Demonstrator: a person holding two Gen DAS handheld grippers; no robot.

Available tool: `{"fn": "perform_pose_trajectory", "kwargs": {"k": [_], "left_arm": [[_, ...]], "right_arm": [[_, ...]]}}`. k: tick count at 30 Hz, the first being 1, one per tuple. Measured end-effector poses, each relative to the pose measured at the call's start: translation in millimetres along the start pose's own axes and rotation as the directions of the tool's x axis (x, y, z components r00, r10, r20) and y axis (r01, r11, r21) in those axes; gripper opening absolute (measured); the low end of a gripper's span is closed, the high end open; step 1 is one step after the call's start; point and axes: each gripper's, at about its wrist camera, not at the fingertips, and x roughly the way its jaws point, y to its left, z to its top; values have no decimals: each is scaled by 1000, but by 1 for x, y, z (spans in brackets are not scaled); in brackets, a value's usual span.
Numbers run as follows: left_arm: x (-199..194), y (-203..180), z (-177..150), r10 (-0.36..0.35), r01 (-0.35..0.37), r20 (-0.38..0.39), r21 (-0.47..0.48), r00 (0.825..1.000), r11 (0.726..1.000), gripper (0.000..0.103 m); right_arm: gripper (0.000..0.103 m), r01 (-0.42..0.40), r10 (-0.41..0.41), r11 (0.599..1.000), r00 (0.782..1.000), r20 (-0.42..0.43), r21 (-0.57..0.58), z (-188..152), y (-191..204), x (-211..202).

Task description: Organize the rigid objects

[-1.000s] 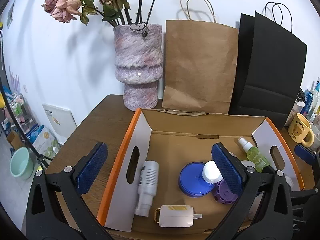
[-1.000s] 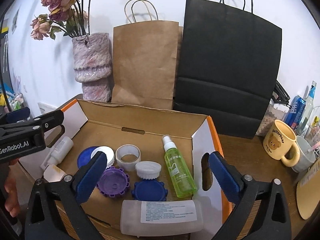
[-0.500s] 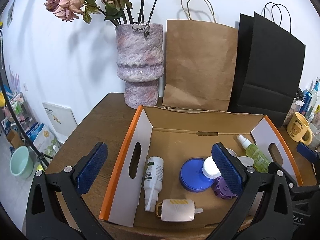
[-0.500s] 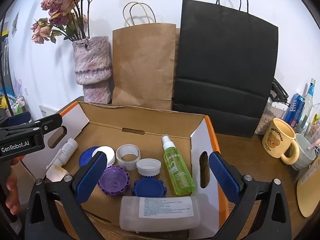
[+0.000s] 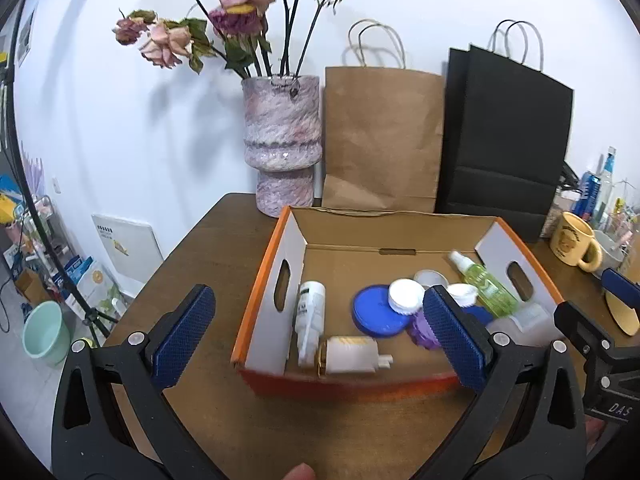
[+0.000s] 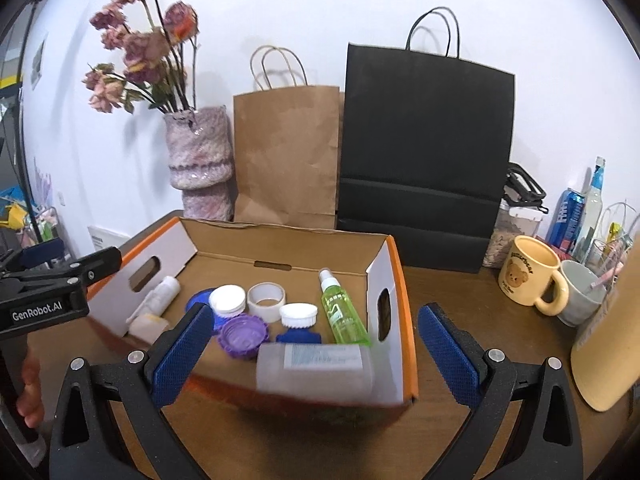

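Both tools, left tool [image 5: 320,334] and right tool [image 6: 314,350], stood wide apart and empty, hovering near the cardboard box [image 6: 280,246] on the tabletop [image 5: 208,248], touching nothing.

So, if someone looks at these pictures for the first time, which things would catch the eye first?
Probably the open cardboard box with orange edges in the middle of the table, holding a green spray bottle, caps and other bottles lying flat. Behind it, at the wall, stand a vase of dried roses, a brown paper bag and a black paper bag. Each open hand-held gripper frames the foreground.
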Motion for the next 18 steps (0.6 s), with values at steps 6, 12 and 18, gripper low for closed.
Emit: {"fn": "perform_pose_trajectory", "kwargs": {"k": [6, 12, 18], "left_arm": [[-38, -4, -11, -15, 15, 26, 20, 1000, 1000, 103], [-76, -4, -28, -40, 39, 30, 29, 999, 999, 103], [-109, -1, -50, -44, 44, 21, 31, 999, 999, 103]], "right_arm": [[103, -5, 5, 1000, 999, 33, 9, -9, 3, -42], [103, -6, 5, 1000, 998, 61, 9, -18, 7, -87], [103, -8, 8, 1000, 998, 61, 10, -36, 11, -122]]}}
